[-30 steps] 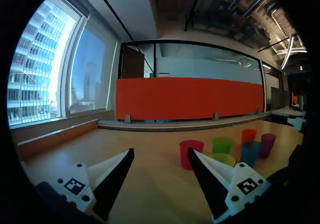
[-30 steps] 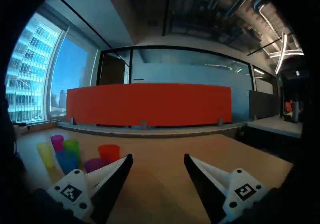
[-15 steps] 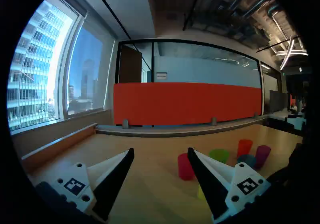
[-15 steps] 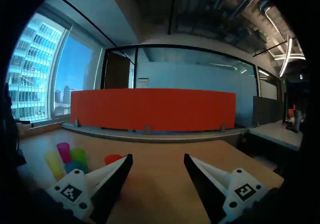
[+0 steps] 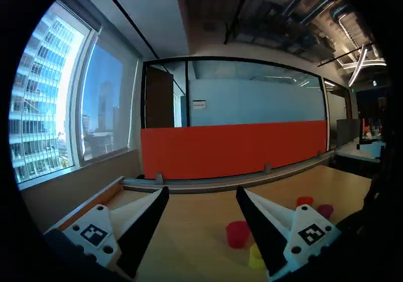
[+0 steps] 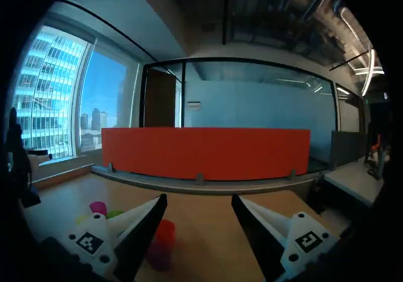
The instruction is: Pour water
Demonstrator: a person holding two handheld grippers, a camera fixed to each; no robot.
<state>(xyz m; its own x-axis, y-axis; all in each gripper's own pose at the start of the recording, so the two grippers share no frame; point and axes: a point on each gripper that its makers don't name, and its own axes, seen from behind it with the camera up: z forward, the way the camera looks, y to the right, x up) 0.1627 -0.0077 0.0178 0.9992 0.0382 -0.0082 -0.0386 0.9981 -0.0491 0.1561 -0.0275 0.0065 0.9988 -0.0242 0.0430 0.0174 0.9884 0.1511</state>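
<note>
Plastic cups stood in a loose cluster on the wooden tabletop (image 5: 201, 226), and none of them was held. In the left gripper view, a red cup (image 5: 237, 233) sat between 5 and 6 o'clock. It was partly hidden behind one finger of the left hand-held gripper (image 5: 201, 191). A yellow cup (image 5: 255, 258) stood just beside it and nearer the camera. An orange cup (image 5: 304, 201) and a purple cup (image 5: 325, 210) stood farther off at about 4 o'clock.

In the right gripper view, the cluster lay at 7 to 8 o'clock. A magenta cup (image 6: 98, 207) stood with a green cup (image 6: 115, 213) just beside it. A nearer red-tinted cup (image 6: 164, 231) was partly behind a finger of the right hand-held gripper (image 6: 198, 197).

Both hand-held grippers had their fingers spread wide apart with nothing between them. Each pointed roughly level across the room toward a long orange partition (image 5: 231, 148) at 12 o'clock, with tall windows (image 5: 45, 111) at 9 o'clock. The cups sat low in both views, well apart from the fingertips.

Whether any cup held water could not be told.

Judged from this, the task was at its very start and nothing had been grasped or poured. What remained was to reach down to the cluster, close on one cup, lift it, tip it over another cup and set it back.
</note>
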